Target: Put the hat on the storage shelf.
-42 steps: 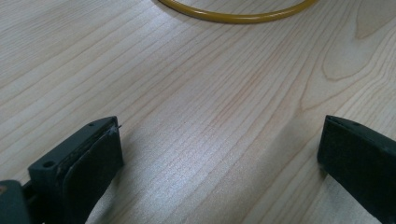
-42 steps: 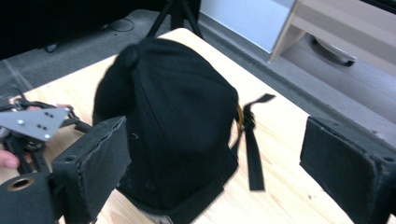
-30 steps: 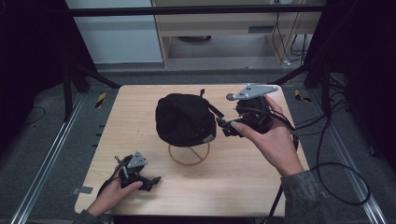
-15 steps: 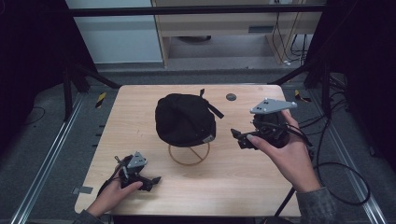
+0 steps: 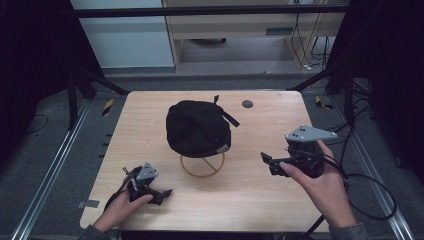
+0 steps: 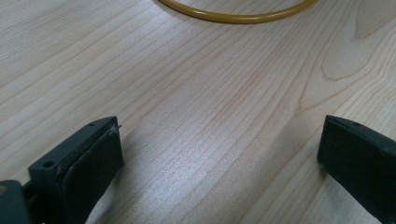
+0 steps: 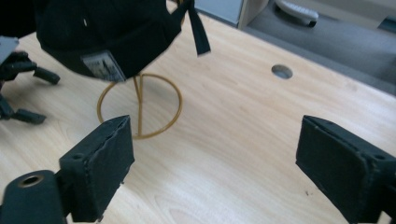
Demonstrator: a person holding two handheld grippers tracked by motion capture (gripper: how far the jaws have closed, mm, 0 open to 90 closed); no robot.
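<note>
Right gripper [image 5: 267, 164] back, cap [image 5: 197, 127] ahead (untouched)

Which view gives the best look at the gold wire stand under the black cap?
The right gripper view: the stand shows its ring base and upright post beneath the cap. The high view shows its base ring small; the left gripper view catches an arc of the ring.

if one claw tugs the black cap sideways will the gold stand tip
Probably. The black cap sits high on a thin gold wire stand with an open ring base, so it looks top-heavy and light. The cap likely deforms; its strap hangs loose.
</note>
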